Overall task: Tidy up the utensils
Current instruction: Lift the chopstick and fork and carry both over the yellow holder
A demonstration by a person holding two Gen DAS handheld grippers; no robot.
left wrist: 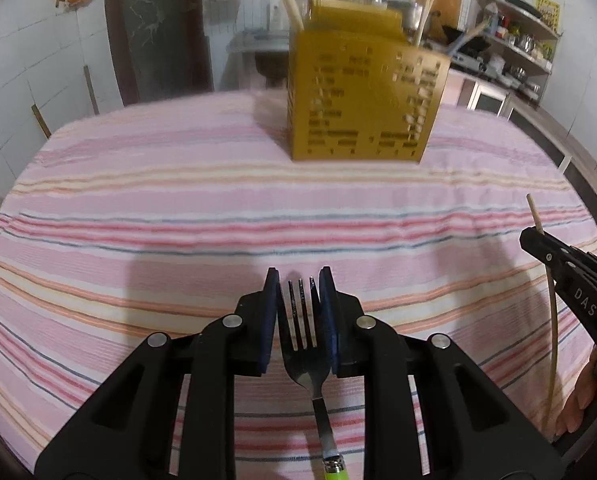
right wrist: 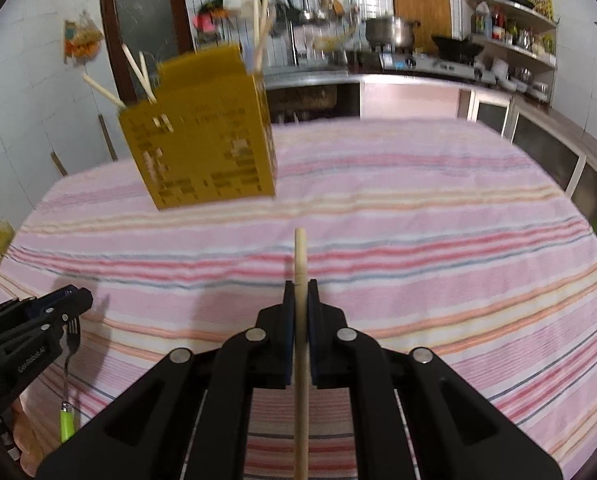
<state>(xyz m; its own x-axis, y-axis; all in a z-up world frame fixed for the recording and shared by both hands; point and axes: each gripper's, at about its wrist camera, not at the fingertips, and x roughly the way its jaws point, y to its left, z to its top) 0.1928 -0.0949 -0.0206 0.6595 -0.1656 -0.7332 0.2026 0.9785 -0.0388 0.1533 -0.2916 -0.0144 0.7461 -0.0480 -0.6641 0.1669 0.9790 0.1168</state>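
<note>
A fork [left wrist: 300,328] is gripped between the pads of the left tongs [left wrist: 298,280], with its tines pointing forward and ending just short of the fingertips. Its neck runs back beneath the tongs to a green handle, part of which is seen at the bottom edge of the left wrist view. In the right wrist view the same fork [right wrist: 71,344] is seen hanging below the left tongs [right wrist: 72,298], tines up and green handle downward, above the striped cloth.

A pale wooden chopstick [right wrist: 300,304] is clamped between the pads of the right tongs [right wrist: 300,290]. Its blunt end projects forward past the fingertips, and its shaft runs back under the tongs to the lower edge of the picture. From the left wrist view the chopstick [left wrist: 551,312] is seen crossing the right tongs [left wrist: 532,236], with a short end above them and a long, bowed length below.

A yellow perforated utensil holder [left wrist: 362,96] stands on the counter [left wrist: 178,200], which is covered with a pink striped cloth. The holder lies well ahead of both tongs, apart from them. Several chopsticks are seen rising from its compartments, leaning outward. The holder [right wrist: 202,136] is blurred in both views.
</note>
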